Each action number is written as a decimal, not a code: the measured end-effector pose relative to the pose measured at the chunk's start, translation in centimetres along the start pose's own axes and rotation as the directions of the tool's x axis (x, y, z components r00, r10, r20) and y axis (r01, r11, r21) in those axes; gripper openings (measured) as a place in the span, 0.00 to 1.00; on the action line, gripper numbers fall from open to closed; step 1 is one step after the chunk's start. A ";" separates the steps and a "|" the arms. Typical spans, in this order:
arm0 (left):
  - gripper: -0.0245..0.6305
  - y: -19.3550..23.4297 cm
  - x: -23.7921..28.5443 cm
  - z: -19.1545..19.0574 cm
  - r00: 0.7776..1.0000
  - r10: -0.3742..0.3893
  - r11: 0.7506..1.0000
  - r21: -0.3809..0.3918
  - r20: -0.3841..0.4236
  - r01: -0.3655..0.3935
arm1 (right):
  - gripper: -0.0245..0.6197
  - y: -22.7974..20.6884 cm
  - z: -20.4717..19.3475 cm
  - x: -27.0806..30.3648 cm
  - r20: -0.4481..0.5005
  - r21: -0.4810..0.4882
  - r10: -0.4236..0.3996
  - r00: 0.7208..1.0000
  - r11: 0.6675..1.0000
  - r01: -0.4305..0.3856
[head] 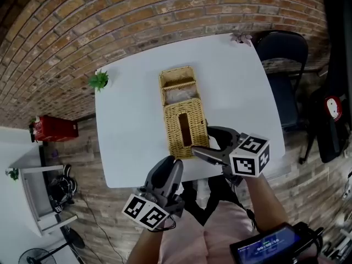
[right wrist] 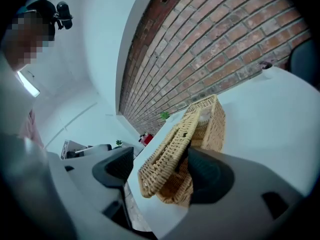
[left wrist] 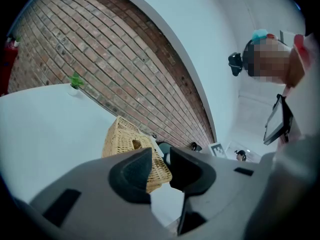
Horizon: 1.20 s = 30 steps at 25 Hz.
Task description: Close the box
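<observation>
A wicker box [head: 177, 89] lies lengthwise on the white table [head: 129, 125]. Its far part shows open at the top. A wicker lid [head: 184, 126] with a slot covers the near part, and in the right gripper view the lid [right wrist: 172, 149] stands tilted up off the box [right wrist: 214, 119]. My right gripper [head: 203, 141] is at the lid's near end, jaws wide, with the lid's edge between them [right wrist: 159, 171]. One finger [right wrist: 205, 171] lies against the lid's underside; the other stays apart. My left gripper [head: 170, 163] hovers at the table's near edge, open and empty [left wrist: 160, 166], pointing at the box [left wrist: 127, 141].
A small green plant [head: 99, 80] stands at the table's far left corner and a pinkish one [head: 241, 37] at the far right corner. A black chair [head: 283, 54] is beyond the right side. A red crate [head: 52, 128] sits on the floor to the left.
</observation>
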<state>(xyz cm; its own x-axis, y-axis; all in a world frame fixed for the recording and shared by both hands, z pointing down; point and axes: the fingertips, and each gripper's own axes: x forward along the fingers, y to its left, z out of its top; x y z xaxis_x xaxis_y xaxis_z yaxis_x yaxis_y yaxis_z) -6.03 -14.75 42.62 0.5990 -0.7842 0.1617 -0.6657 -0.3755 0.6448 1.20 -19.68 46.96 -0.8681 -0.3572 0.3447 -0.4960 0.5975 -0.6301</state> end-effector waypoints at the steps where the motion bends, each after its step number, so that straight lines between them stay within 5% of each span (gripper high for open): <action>1: 0.22 0.0 0.1 0.0 1.000 0.001 1.000 0.000 -0.001 -0.001 | 0.57 -0.2 -0.1 0.0 -0.004 -0.006 -0.011 1.000 1.000 0.011; 12: 0.22 -0.4 1.0 2.2 0.999 -0.027 0.999 0.040 0.029 0.026 | 0.57 -1.3 2.5 -2.5 0.045 -0.111 -0.139 0.989 0.983 0.144; 18: 0.22 -1.8 0.9 8.2 0.992 -0.016 0.979 0.202 0.125 -0.009 | 0.55 2.3 7.5 -4.3 0.191 -0.210 -0.178 0.965 0.953 0.217; 22: 0.21 -4.2 0.3 13.9 0.974 0.022 0.931 0.351 0.225 -0.102 | 0.42 6.0 11.9 -6.2 0.337 -0.304 -0.235 0.912 0.889 0.342; 30: 0.09 -9.3 -1.6 22.2 0.910 0.025 0.821 0.511 0.413 -0.254 | 0.15 13.5 17.9 -9.6 0.581 -0.458 -0.272 0.767 0.670 0.584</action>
<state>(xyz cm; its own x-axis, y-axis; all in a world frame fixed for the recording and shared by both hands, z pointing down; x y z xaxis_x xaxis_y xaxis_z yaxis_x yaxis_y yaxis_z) -10.69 -20.98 19.80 0.3449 -0.9273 -0.1453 -0.9263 -0.3613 0.1072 3.14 -21.04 22.67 -0.5201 -0.8536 0.0310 -0.8482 0.5204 0.0984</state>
